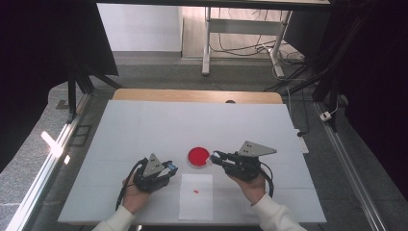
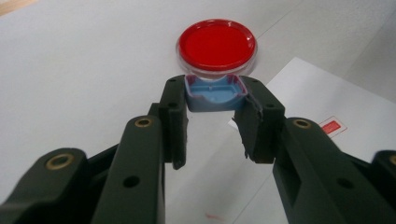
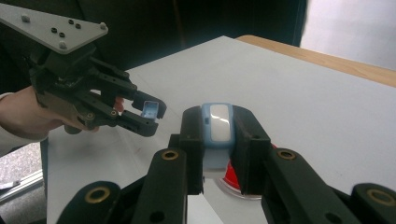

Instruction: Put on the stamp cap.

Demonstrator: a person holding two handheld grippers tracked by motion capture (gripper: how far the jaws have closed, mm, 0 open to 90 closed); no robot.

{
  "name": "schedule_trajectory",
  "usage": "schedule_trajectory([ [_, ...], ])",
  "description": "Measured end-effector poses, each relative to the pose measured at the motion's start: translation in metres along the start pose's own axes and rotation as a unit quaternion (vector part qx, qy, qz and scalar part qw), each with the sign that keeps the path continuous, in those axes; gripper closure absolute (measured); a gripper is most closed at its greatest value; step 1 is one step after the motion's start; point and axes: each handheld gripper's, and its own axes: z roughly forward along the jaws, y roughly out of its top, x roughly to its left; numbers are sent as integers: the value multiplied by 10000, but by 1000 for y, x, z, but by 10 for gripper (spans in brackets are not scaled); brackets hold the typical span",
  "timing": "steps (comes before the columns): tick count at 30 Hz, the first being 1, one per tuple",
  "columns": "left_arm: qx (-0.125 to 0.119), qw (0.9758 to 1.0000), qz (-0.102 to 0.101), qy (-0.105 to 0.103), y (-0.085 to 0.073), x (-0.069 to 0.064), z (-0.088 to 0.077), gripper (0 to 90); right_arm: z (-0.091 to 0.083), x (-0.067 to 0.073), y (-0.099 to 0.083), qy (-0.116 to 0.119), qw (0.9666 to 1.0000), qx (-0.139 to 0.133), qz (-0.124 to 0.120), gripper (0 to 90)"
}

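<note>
A round red dish (image 1: 198, 156) with a clear rim sits on the white table between my two grippers. My left gripper (image 1: 172, 167) is shut on a small blue plastic piece (image 2: 212, 95), held just short of the red dish (image 2: 216, 45). My right gripper (image 1: 215, 156) points left at the dish's right edge. Its jaws are shut on a light-blue piece with a white face (image 3: 217, 123), and the red dish (image 3: 232, 181) shows below them. Farther left in the right gripper view, the left gripper (image 3: 148, 112) holds its blue piece (image 3: 150, 109).
A white paper sheet (image 1: 196, 195) with a small red mark (image 1: 196, 191) lies near the front edge between the person's hands. A red-and-white label (image 2: 332, 126) lies on the paper. A wooden strip (image 1: 197, 95) runs along the table's far edge.
</note>
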Motion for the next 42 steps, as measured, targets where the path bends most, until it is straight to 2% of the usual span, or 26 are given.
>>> schedule_trajectory([
  [8, 11, 9998, 133, -129, 9, -8, 11, 644, 0, 0, 0, -6, 10000, -6, -3, 755],
  [42, 0, 9985, 396, -365, 31, -32, 44, 644, 4, 3, -2, -53, 10000, 40, 10, 756],
])
